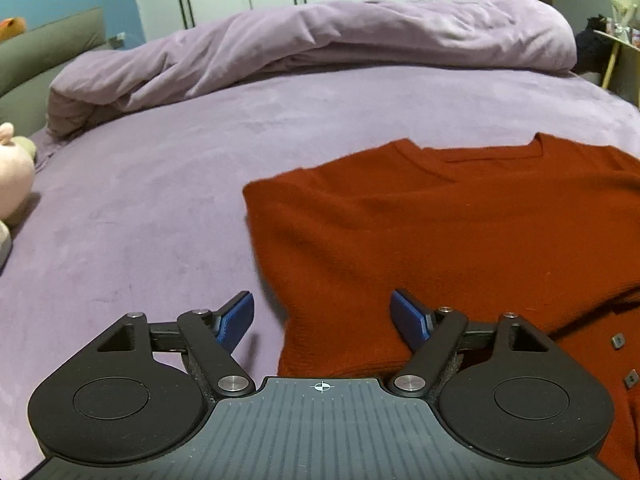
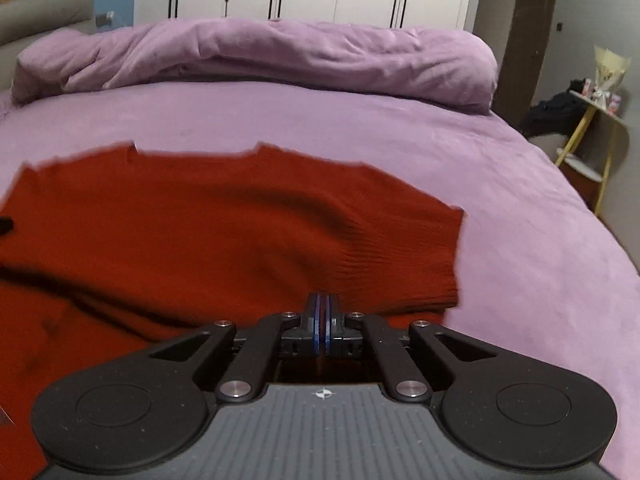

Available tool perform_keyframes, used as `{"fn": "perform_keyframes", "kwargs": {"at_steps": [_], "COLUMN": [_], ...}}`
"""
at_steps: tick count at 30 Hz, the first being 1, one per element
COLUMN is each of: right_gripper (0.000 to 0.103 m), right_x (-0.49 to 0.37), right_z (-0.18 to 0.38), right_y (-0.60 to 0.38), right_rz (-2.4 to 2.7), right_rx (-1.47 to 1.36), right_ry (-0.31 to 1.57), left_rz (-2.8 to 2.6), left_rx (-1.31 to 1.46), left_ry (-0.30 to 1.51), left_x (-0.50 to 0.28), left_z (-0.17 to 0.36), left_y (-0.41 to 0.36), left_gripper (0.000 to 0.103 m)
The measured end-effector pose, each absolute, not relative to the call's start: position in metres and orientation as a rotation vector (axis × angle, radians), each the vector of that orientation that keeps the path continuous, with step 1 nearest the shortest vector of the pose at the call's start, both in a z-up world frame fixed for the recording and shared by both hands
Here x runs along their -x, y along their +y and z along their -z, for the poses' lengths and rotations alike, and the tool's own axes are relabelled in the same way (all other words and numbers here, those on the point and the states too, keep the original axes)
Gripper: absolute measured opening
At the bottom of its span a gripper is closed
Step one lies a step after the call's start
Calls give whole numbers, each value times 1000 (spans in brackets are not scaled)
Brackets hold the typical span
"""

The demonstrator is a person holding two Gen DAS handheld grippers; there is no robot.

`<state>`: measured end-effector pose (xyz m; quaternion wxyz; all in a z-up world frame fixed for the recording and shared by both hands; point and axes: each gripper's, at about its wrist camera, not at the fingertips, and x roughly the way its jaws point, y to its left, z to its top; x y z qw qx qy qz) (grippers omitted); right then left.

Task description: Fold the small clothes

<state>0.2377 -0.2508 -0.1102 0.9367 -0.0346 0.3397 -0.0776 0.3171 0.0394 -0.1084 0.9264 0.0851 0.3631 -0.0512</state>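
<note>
One red sweater point(image 1: 440, 232) lies on the purple bed point(image 1: 160, 200).

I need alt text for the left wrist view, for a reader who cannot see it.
The open left gripper hovers at the near left corner of a rust-red knit garment lying on a bed with a lilac sheet. A bunched lilac duvet lies across the far side, and a pink plush toy sits at the left edge.

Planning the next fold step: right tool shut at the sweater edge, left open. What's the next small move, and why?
Probably close the left tool on the red sweater: its near corner lies between the open blue pads. The right tool is shut at the near edge, though a pinch of knit cannot be confirmed. With both corners held, a fold could start.
</note>
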Motion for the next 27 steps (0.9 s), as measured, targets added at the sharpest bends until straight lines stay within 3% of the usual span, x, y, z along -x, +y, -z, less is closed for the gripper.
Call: {"fn": "perform_keyframes", "kwargs": {"at_steps": [4, 10, 16, 20, 23, 27], "right_gripper": [0, 0, 2, 43, 56, 58], "right_x": [-240, -238, -206, -131, -72, -7], "right_z": [117, 118, 96, 75, 70, 68], "right_y": [-258, -252, -244, -247, -252, -258], "right_rz": [152, 151, 217, 203, 172, 161], "right_rx": [90, 131, 103, -37, -124, -187], "right_ry": [677, 671, 750, 745, 790, 843], "left_rz": [76, 58, -13, 17, 107, 144], "left_rx": [-111, -158, -245, -150, -67, -34], "left_ry": [786, 814, 859, 909, 940, 1019], "left_x": [-327, -326, -305, -257, -199, -124], "left_z": [110, 107, 86, 66, 61, 70], "left_y": [46, 48, 66, 91, 110, 132], "left_gripper": [91, 96, 91, 88, 89, 89]}}
